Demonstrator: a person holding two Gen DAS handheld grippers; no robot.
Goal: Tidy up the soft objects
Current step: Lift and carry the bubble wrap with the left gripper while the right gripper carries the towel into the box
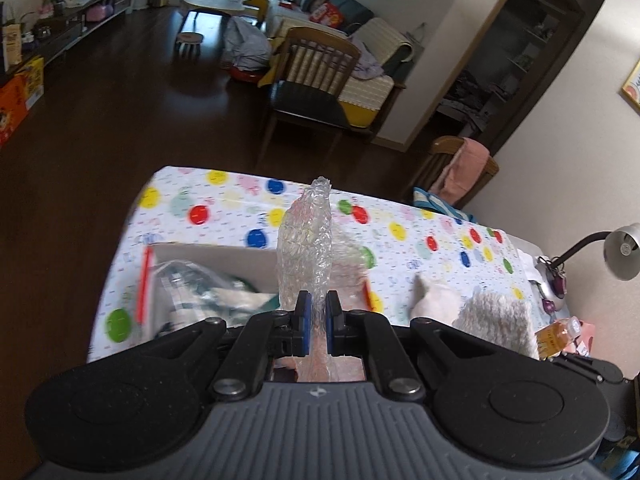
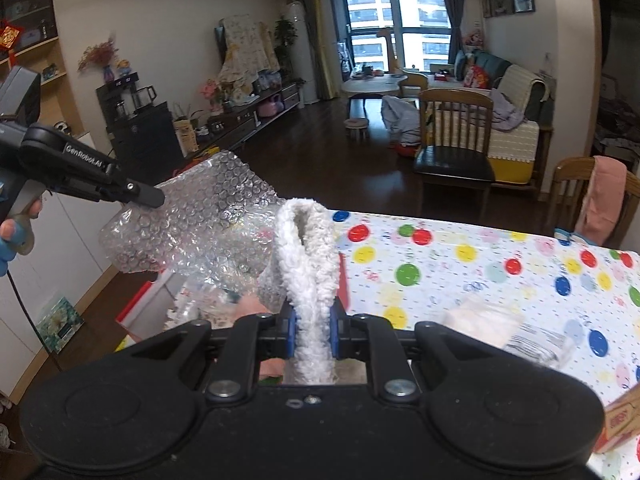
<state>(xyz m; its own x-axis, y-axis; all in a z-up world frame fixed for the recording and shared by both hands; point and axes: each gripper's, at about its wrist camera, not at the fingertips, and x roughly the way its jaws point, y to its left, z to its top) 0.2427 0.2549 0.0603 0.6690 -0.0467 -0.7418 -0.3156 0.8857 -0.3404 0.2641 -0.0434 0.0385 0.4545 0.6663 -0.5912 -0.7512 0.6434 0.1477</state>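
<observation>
My left gripper is shut on a sheet of clear bubble wrap, which stands up between the blue pads above a white box. The right wrist view shows the same bubble wrap hanging from the left gripper, held up at the left by a person's hand. My right gripper is shut on a fluffy white cloth, folded into a loop that rises between its fingers. The box, with a red edge, sits under the bubble wrap and holds plastic bags.
A table with a dotted colourful cloth lies ahead. On it are a fluffy white item, a white cloth, a clear packet and a cardboard carton. Wooden chairs stand beyond the far edge. A desk lamp stands at the right.
</observation>
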